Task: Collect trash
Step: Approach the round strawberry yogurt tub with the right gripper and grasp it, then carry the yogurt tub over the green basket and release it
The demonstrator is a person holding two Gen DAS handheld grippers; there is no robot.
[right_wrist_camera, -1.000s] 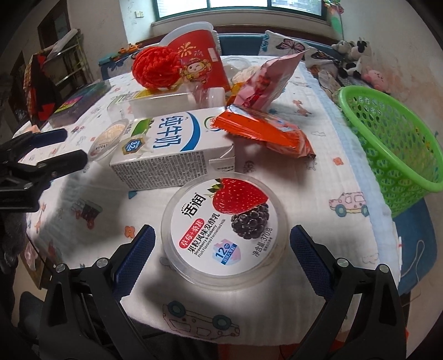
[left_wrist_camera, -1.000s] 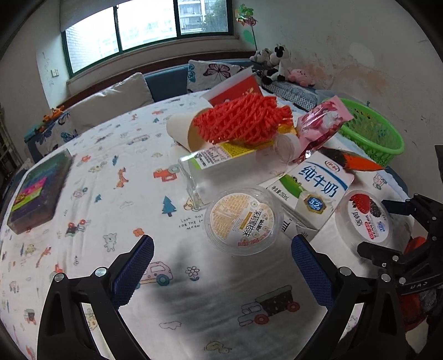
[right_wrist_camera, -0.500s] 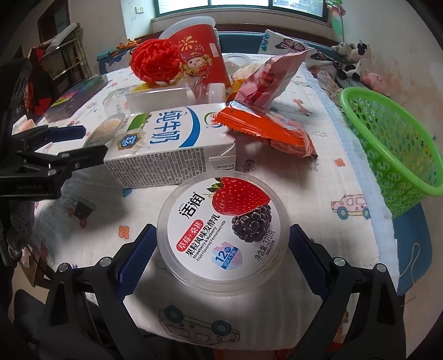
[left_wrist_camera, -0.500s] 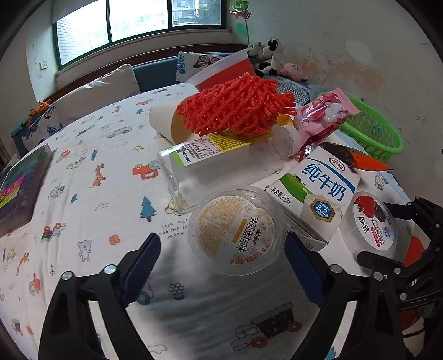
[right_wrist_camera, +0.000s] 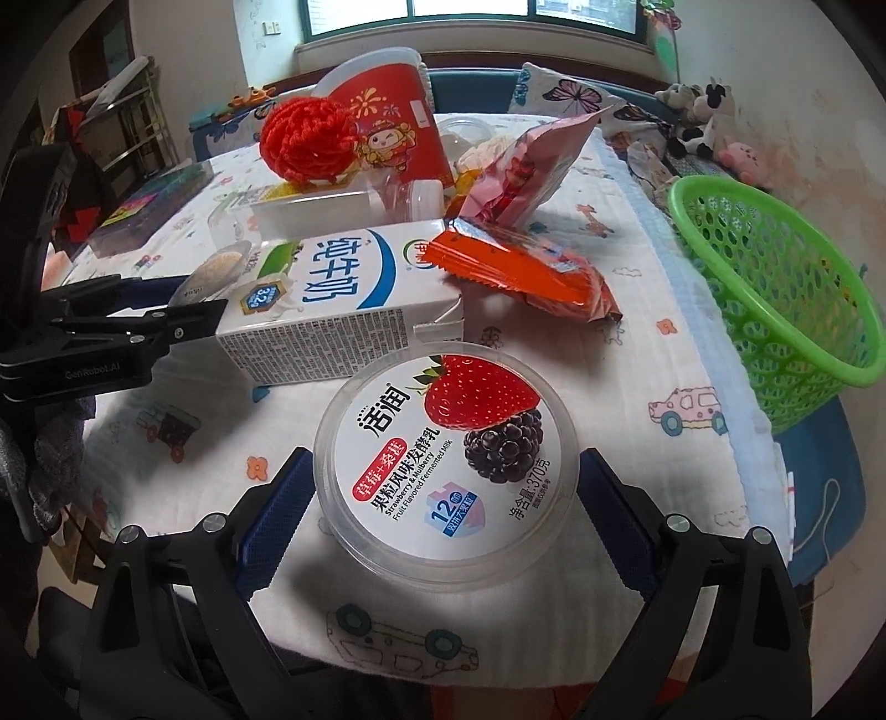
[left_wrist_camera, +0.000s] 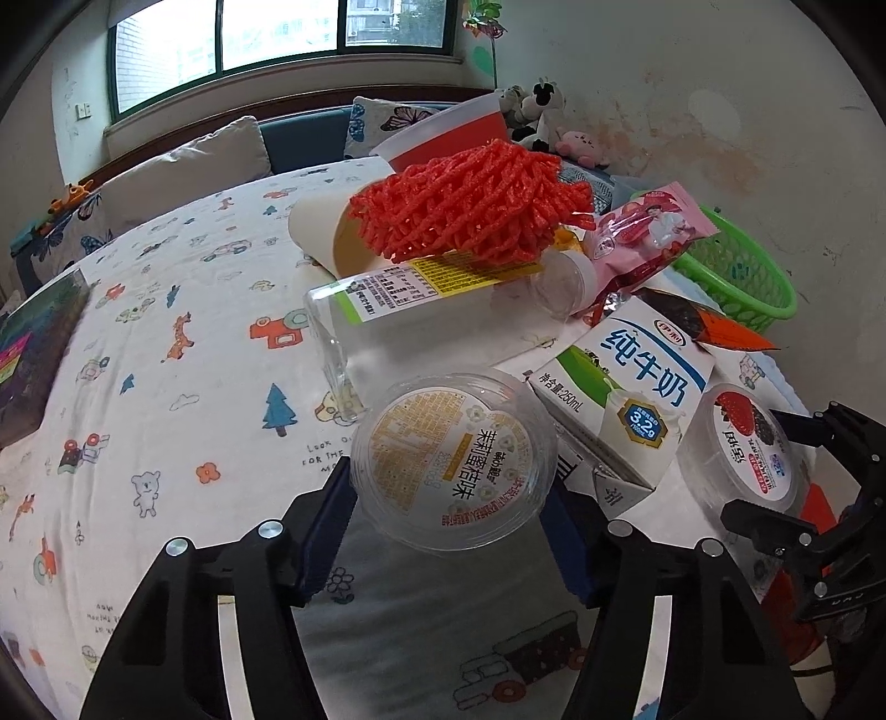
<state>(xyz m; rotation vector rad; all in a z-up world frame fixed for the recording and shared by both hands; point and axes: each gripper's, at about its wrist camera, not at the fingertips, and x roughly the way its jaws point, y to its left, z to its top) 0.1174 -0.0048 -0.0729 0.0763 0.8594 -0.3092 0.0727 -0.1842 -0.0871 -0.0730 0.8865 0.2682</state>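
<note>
Soft daylight enters through the window at the back, which is washed out to near white. Dim shadows pool on the surface beneath the near fingers. Both fisheye views bend strongly toward dark, vignetted corners; centres stay sharp

Left gripper jaws closing, right gripper wide.
</note>
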